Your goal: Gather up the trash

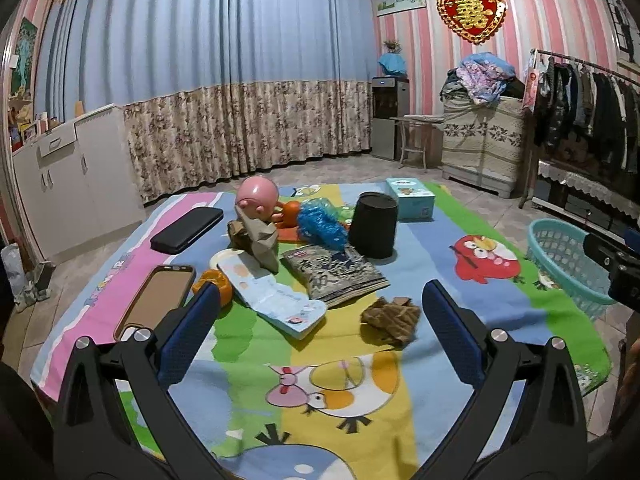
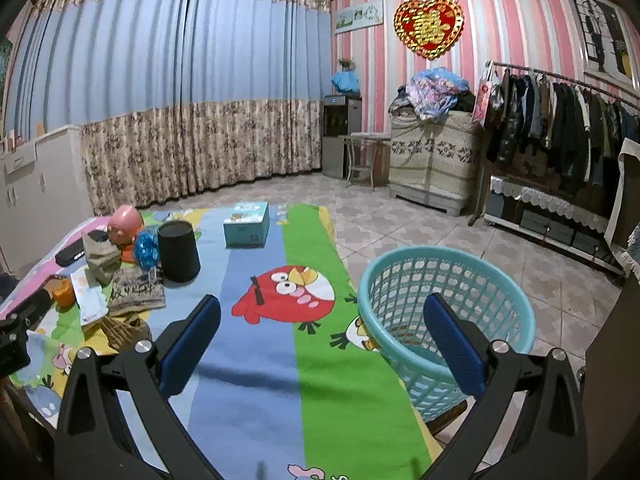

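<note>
On the colourful cartoon mat [image 1: 248,336] lies a crumpled brown paper scrap [image 1: 390,320], just ahead of my open left gripper [image 1: 320,300] and nearer its right finger. A taller crumpled brown paper [image 1: 258,240] stands mid-mat beside blue crinkled plastic [image 1: 320,222]. A white leaflet [image 1: 276,300] and a printed packet [image 1: 336,274] lie between them. My right gripper [image 2: 322,304] hangs open over the mat, empty, with the teal laundry basket [image 2: 448,280] behind its right finger. The same paper scrap [image 2: 122,330] shows at that view's left.
A black cylinder [image 1: 374,224], a pink-headed doll [image 1: 258,198], a teal tissue box [image 1: 412,198], a black case [image 1: 186,229], a phone in a case [image 1: 158,300] and an orange object [image 1: 216,284] also sit on the mat. Tiled floor [image 2: 520,248] surrounds it; a clothes rack [image 2: 560,120] stands right.
</note>
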The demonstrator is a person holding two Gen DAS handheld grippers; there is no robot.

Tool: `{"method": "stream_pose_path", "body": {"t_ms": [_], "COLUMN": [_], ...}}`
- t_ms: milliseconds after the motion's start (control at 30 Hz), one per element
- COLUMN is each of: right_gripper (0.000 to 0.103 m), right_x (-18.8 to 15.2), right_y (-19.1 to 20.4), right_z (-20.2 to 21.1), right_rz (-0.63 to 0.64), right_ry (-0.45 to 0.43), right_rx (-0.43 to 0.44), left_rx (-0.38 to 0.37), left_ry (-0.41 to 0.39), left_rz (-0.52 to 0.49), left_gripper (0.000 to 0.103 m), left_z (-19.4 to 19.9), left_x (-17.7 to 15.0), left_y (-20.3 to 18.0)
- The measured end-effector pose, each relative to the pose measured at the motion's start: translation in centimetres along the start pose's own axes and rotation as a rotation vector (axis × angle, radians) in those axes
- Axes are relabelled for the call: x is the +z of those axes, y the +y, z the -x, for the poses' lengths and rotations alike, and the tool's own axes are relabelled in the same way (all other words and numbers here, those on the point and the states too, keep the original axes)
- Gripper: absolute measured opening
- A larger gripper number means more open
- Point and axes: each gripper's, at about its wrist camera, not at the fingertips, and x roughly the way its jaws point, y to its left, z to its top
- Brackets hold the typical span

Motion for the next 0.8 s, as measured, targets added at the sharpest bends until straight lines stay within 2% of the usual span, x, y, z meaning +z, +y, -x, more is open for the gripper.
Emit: {"method": "stream_pose_path", "body": {"t_ms": [167,367,533,800], "right_gripper": [0.099,0.099,0.099,0.099], "right_x": [0.3,0.4,-0.7,-1.9], "right_y": [0.8,3.1,6.9,12.9], "right_z": [-1.4,-3.8,-4.5,-5.0], "right_rz": [0.02,0.046,0.097,0.191], "right_ry": [0.041,0.142,0.199,0.239], "right_rx": [0.034,0.089,0.183,0.264], "left_rx": [0.015,0.054,0.125,0.133], "left_ry": [0.031,0.075,0.094,0.116], "left_rz": [-0.004,0.013,0.009,0.047], "left_gripper": [0.098,0.098,0.098,0.098], "left_z": [-1.8,-3.8,-5.2,-6.2], "left_x": [-0.3,-0.7,-0.7,-1.3], "left_y": [1.5,4.4,7.9,11.6]}}
